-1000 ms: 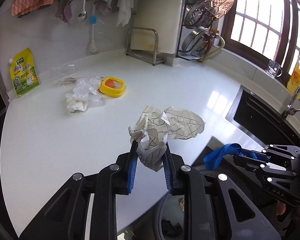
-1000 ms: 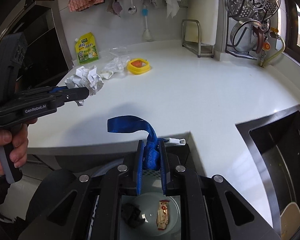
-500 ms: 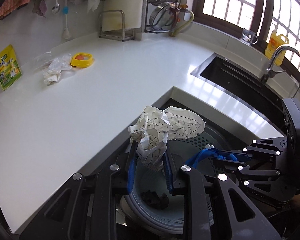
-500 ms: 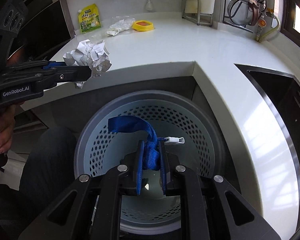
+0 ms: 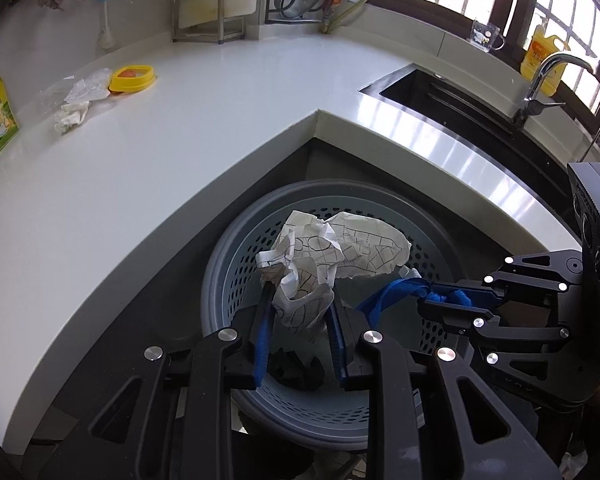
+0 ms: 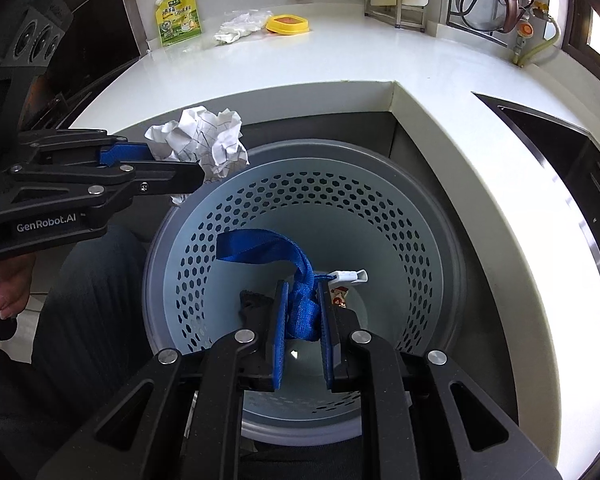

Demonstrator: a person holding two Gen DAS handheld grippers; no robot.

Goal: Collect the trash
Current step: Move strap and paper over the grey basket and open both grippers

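Observation:
My left gripper (image 5: pixel 300 300) is shut on a crumpled white paper with black line drawings (image 5: pixel 332 252) and holds it over the perforated grey waste basket (image 5: pixel 236 256). It also shows in the right wrist view (image 6: pixel 180 160), with the paper (image 6: pixel 204 140) at the basket's left rim. My right gripper (image 6: pixel 303 296) is shut on a blue strap with a white clip (image 6: pixel 260 246), held inside the basket's mouth (image 6: pixel 440 240). It shows at the right of the left wrist view (image 5: pixel 424 304), with the strap (image 5: pixel 396 292). A dark scrap (image 5: pixel 296 368) and a small wrapper (image 6: pixel 338 296) lie at the basket's bottom.
On the white counter (image 5: pixel 180 140) lie a crumpled clear bag with tissue (image 5: pixel 80 96), a yellow lid (image 5: pixel 133 78) and a green-yellow pouch (image 6: pixel 178 16). The black sink (image 5: pixel 460 104) with a tap (image 5: pixel 540 80) is to the right. A dish rack stands at the back.
Both grippers have come away from the counter and down over the basket, each still holding its item. The basket now fills the lower middle of both views.

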